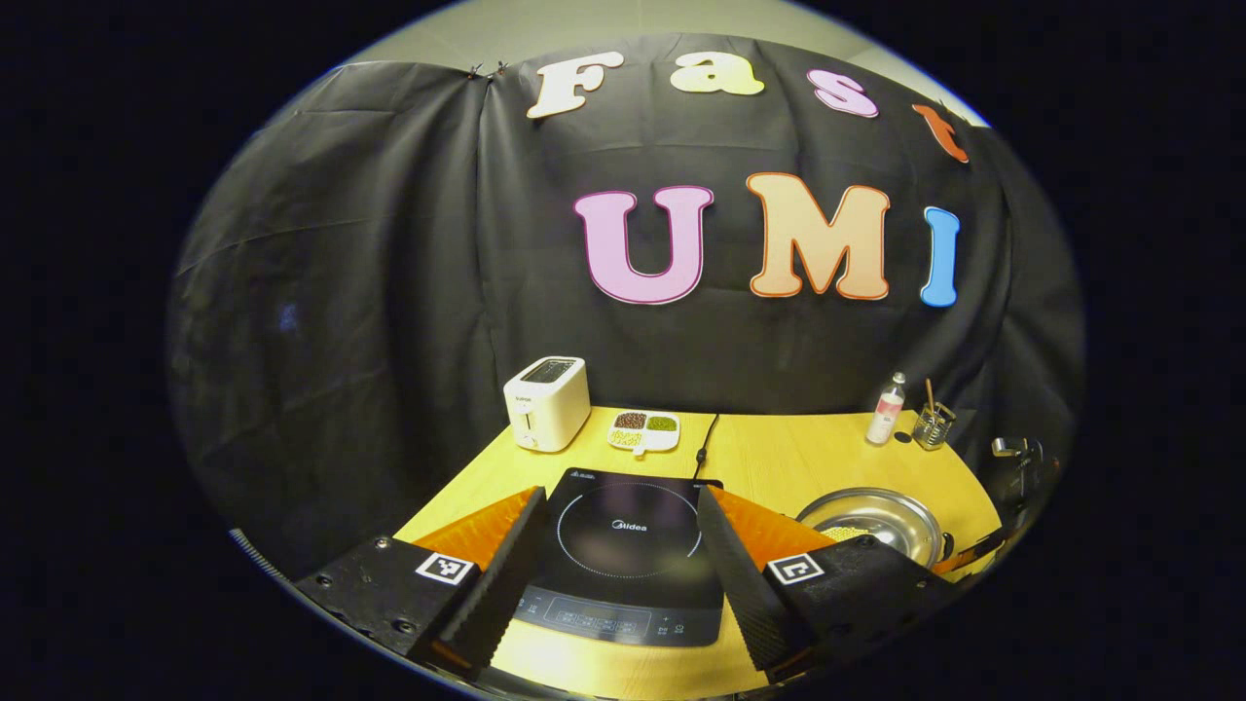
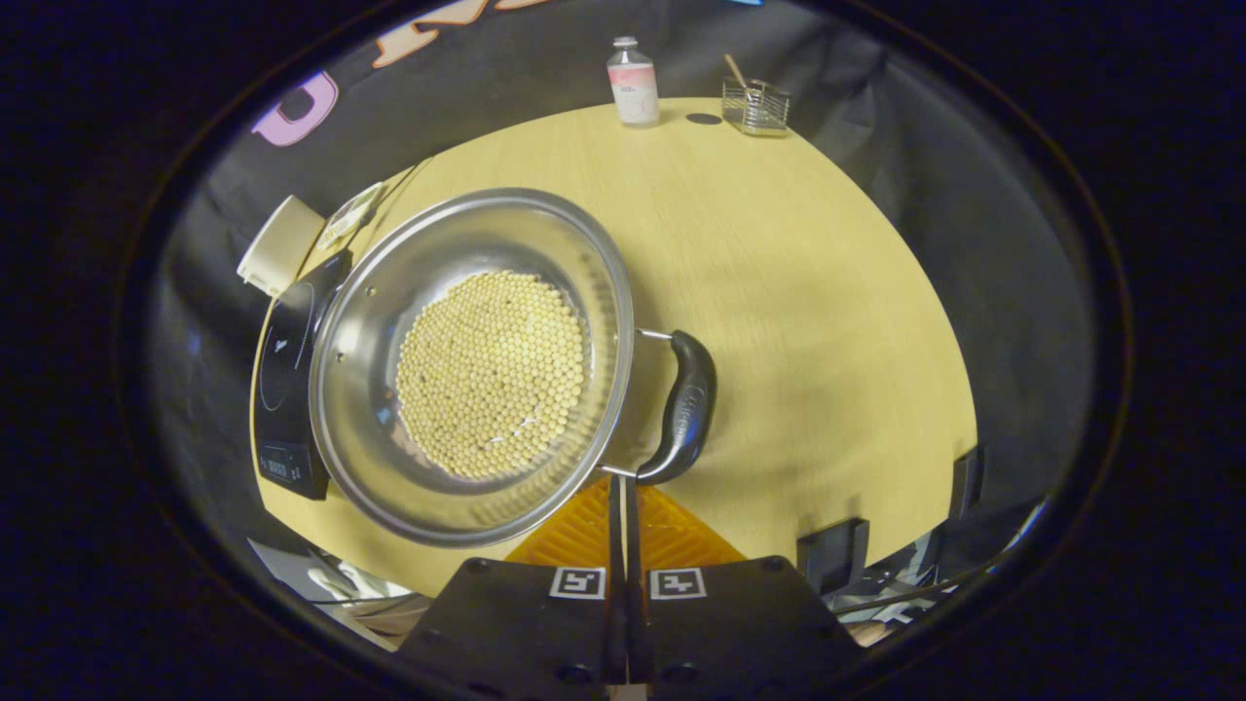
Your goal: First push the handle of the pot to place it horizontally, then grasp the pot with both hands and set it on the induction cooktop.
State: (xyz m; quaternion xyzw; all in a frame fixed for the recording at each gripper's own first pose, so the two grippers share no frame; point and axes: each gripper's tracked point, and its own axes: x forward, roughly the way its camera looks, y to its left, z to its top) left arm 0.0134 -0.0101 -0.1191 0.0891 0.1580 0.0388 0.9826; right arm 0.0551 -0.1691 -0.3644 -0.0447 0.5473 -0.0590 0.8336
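Right hand-held gripper (image 2: 624, 487), closed, touches the bean-filled steel pot's (image 2: 467, 360) black handle (image 2: 684, 409); left hand-held gripper (image 1: 618, 550) open over the black induction cooktop (image 1: 623, 565); pot not yet on it.

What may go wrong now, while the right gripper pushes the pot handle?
1. The right gripper is shut, its tips at the lower end of the pot handle; it might slip off the rounded handle.
2. The pot holds many loose beans; a hard push could spill them.
3. The pot sits beside the induction cooktop and may bump it.
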